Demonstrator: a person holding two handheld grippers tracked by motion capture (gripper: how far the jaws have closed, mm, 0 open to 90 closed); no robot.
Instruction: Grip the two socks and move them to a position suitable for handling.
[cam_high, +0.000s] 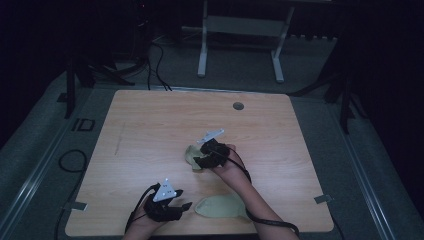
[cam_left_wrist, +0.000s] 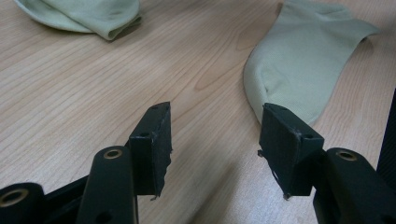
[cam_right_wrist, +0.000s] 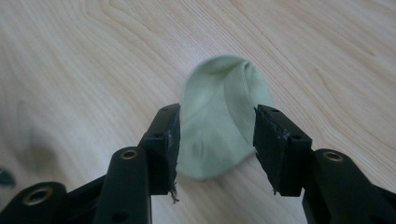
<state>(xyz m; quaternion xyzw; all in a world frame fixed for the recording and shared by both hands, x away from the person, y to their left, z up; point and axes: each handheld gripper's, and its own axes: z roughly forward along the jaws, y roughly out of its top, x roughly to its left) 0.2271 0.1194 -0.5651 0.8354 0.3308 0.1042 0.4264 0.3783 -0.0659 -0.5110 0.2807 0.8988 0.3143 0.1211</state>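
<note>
While no brand, label or readable writing shows on the socks or the claws, the count is plain: two pale green socks and two claws on one wooden desk.

One flat sock lies spread near the desk's near edge, a little right of the middle of that edge. In the left gripper view the same flat sock lies on the wood ahead and to the right of the jaws, its rounded end close to the right pad but not between the pads.

One folded sock lies near the middle of the desk, well apart from the flat one. In the right gripper view this folded sock sits doubled over on the wood, seen in the gap between the two black jaws.

Of the claws, the left claw rests low over the near edge, left of the flat sock and just beside it. Its jaws stand apart with bare wood between them, and nothing is gripped; the left gripper view of the left claw shows this clearly.

At the desk's middle the right claw hangs over the folded sock. Its jaws stand apart on either side of the sock, and the pads do not press the cloth, as the right gripper view of the right claw shows.

A small round grommet hole sits near the far edge of the desk, toward the far right corner.
</note>
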